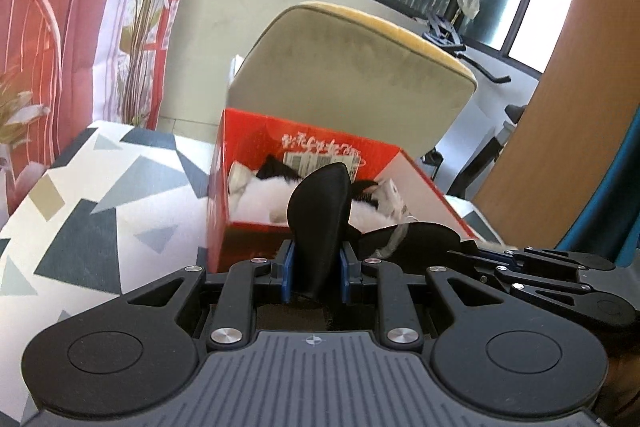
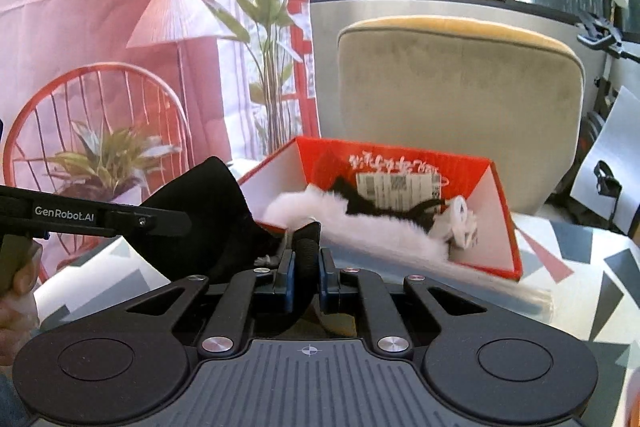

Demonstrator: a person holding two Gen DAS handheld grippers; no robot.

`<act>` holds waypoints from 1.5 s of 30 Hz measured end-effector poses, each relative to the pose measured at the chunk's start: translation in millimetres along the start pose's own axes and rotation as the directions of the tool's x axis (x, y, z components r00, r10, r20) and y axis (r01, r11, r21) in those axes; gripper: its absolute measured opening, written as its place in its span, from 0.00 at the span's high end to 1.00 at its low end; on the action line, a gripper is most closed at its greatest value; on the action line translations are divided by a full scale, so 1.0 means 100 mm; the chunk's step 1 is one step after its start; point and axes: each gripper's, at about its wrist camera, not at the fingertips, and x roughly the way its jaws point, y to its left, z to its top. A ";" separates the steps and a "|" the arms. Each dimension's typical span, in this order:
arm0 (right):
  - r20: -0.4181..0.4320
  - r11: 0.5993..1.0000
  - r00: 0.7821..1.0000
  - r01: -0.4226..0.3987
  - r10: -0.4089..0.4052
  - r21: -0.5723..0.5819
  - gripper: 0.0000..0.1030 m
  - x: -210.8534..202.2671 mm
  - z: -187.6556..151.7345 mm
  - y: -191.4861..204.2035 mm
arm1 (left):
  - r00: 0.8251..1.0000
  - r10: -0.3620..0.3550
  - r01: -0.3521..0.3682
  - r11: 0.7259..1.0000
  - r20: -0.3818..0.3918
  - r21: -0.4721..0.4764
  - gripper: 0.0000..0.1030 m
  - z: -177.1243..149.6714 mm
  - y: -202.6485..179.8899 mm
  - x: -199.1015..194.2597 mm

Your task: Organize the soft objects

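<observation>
Left hand-held gripper (image 1: 316, 267) and right hand-held gripper (image 2: 307, 261) each clamp the black cloth (image 1: 320, 211). Just ahead, the red box (image 2: 500, 227) holds white fur (image 2: 360, 223); patterned worktop (image 1: 100, 195) spreads around, a chair (image 2: 460, 99) behind.

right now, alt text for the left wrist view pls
The left gripper is shut on a piece of black fabric, held before an open red box containing white and black fluffy items. The box sits on a geometric-patterned tablecloth, with a beige chair behind.

Red box (image 2: 502, 227) holds white-and-black fur (image 2: 360, 223) (tablecloth (image 1: 100, 195): grey-white triangles).
</observation>
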 end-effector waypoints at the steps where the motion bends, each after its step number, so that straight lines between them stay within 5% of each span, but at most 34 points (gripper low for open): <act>1: 0.004 1.000 1.000 0.002 -0.002 -0.001 0.90 0.00 0.02 -0.01 | 1.000 -0.002 0.002 1.000 0.004 0.000 0.77 0.01 0.00 0.00; 21: 0.012 0.999 0.999 0.043 -0.043 0.020 0.90 0.26 0.64 -0.43 | 0.999 -0.038 0.038 0.999 0.015 0.000 0.77 0.57 -0.08 0.47; 31: 0.036 0.998 0.998 0.055 -0.055 -0.003 0.90 0.63 1.12 -0.64 | 0.998 0.012 -0.011 1.000 0.059 -0.024 0.77 0.92 -0.02 0.79; 40: -0.059 0.997 0.995 0.076 -0.076 -0.003 0.90 1.16 1.08 -0.83 | 0.994 0.036 -0.035 0.999 -0.104 0.011 0.77 0.85 0.04 1.34; 45: -0.150 0.997 0.986 0.074 -0.071 0.019 0.90 1.36 0.84 -0.90 | 0.973 0.033 -0.025 0.999 -0.230 0.038 0.77 0.71 0.06 1.55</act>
